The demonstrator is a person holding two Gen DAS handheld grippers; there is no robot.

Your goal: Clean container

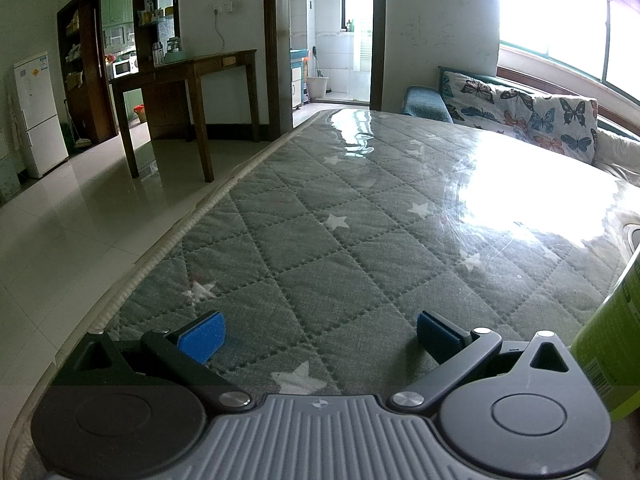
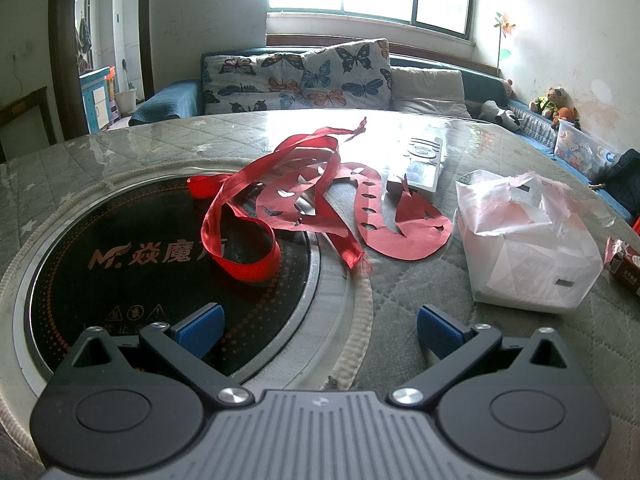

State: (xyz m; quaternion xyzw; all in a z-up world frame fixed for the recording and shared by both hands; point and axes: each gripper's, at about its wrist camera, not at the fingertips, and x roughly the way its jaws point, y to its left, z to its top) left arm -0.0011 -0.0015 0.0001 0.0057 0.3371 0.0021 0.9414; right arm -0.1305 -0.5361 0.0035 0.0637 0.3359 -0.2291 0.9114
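So both my grippers, left gripper (image 1: 320,338) and right gripper (image 2: 320,330), are spread wide, holding nothing. Green container (image 1: 612,344) sits at 3 o'clock beside my left; red ribbon (image 2: 256,216) at 12 ahead of my right.

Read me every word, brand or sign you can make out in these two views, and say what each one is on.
"焱魔方", after a winged M logo: black cooktop set in the table.
Three warning symbols and "禁止": cooktop's near edge, partly hidden by the right gripper.
Green can: barcode and print, too blurred.
Fridge stickers, red packet, remote buttons: too small.
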